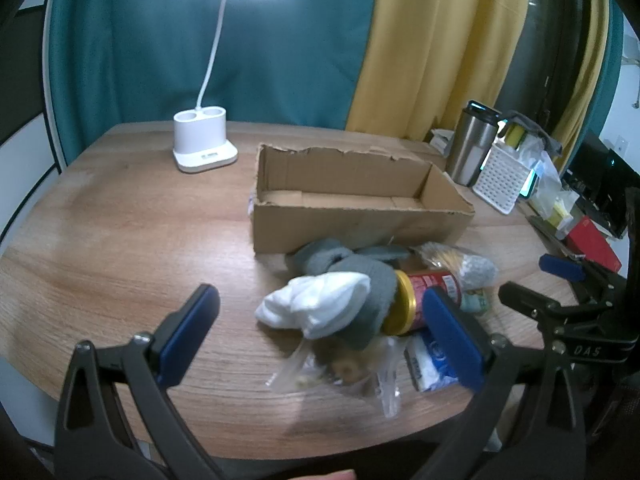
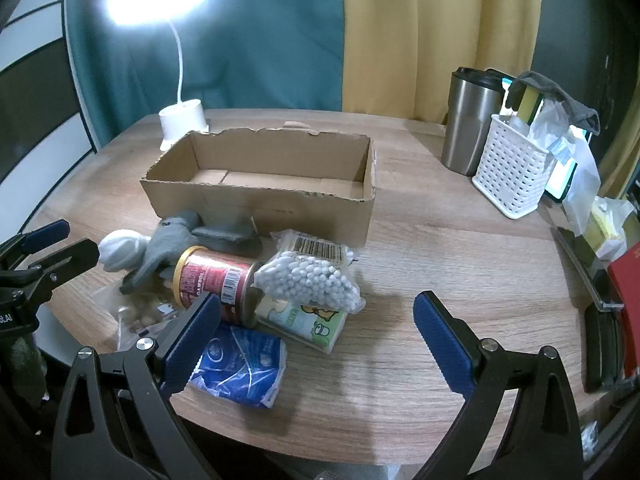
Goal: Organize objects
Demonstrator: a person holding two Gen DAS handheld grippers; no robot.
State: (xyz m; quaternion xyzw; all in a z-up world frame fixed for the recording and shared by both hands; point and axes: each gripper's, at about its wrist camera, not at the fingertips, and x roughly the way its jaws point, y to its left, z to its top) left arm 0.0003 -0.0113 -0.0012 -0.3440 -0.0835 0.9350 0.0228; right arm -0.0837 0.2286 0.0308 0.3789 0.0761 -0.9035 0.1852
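You are at the very start: the cardboard box (image 2: pixel 260 176) stands near the middle of the surface (image 2: pixel 440 280) and its inside shows only bare cardboard, so nothing is put away yet. All the objects lie in one heap just in front of the box, toward the near edge of the surface. In this heap you have a white sock (image 1: pixel 316 310) resting on a grey sock (image 1: pixel 340 264), a red can (image 2: pixel 212 280) lying on its side, a bag of cotton swabs (image 2: pixel 312 280) on top of a small green-printed pack (image 2: pixel 304 320), a blue tissue pack (image 2: pixel 240 364) nearest to you, and a clear plastic bag with snacks (image 1: pixel 336 372) under the socks.

Your left hand-held gripper (image 1: pixel 320 336) is spread wide and holds nothing; it hangs over the socks at the left end of the heap. Your right hand-held gripper (image 2: pixel 320 336) is also wide and free, close to the tissue pack and the green-printed pack. I judge that every item is still to be moved, probably into the box.
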